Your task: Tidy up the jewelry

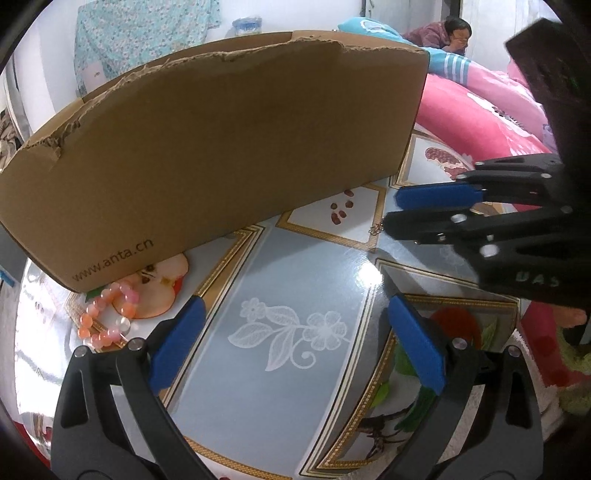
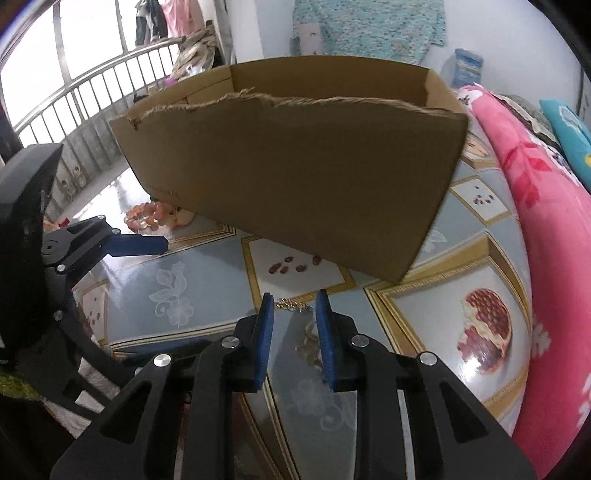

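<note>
A thin gold chain (image 2: 286,304) lies on the patterned table (image 2: 207,273), just at the tips of my right gripper (image 2: 294,300). The blue pads stand a narrow gap apart and do not press on the chain. From the left wrist view the right gripper (image 1: 392,211) comes in from the right, with the chain (image 1: 376,229) at its tip. My left gripper (image 1: 295,306) is wide open over the table (image 1: 295,266) with nothing between its fingers. A pink and orange bead bracelet (image 1: 107,314) (image 2: 146,216) lies by the left corner of an open cardboard box (image 1: 221,147) (image 2: 295,177).
The box stands on the far half of the table, its torn front wall towards me. A pink blanket (image 2: 546,221) (image 1: 480,110) borders the table on the right. A person (image 1: 454,33) lies on the bed far behind. One blue finger (image 2: 140,243) of the left gripper reaches in from the left.
</note>
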Demonstrator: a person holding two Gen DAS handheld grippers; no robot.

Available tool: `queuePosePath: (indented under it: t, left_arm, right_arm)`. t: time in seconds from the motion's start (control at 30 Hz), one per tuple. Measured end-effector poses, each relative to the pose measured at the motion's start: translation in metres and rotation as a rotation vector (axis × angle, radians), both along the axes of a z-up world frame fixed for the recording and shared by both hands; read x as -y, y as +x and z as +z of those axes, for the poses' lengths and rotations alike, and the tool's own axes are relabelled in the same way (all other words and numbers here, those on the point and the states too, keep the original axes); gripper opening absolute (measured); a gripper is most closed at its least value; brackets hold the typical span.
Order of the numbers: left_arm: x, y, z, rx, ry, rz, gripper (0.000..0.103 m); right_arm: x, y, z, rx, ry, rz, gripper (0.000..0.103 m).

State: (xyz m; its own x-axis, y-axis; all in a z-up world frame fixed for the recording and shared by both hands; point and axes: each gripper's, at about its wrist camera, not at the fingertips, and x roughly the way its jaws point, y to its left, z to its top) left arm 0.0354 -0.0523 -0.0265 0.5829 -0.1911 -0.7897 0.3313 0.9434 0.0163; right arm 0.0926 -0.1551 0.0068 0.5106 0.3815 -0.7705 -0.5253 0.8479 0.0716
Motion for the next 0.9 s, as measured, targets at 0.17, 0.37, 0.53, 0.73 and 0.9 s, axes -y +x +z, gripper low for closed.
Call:
queuePosePath:
  t: [0.17, 0.37, 0.53, 0.73, 0.9]
  left_arm:
    - [0.002, -0.001, -0.001, 0.016, -0.005, 0.005, 0.096]
    - [0.001, -0.006, 0.000, 0.018, -0.008, 0.015, 0.096]
    - [-0.002, -0.009, 0.000, 0.021, -0.011, 0.011, 0.096]
    - [-0.001, -0.013, -0.001, 0.028, -0.013, 0.016, 0.096]
    - [0.001, -0.013, -0.001, 0.035, -0.013, 0.031, 0.096]
  right_arm:
    - [-0.005, 0.008, -0.004, -0.025, -0.010, 0.003, 0.017]
    - [-0.012, 0.011, -0.006, -0.086, 0.057, 0.039, 0.012]
    - [-0.014, 0.015, -0.010, -0.208, 0.198, 0.076, 0.012]
    - [0.017, 0.012, -0.001, -0.214, 0.281, -0.012, 0.014]
    - [0.052, -0.001, 0.008, -0.155, 0.252, -0.155, 0.035]
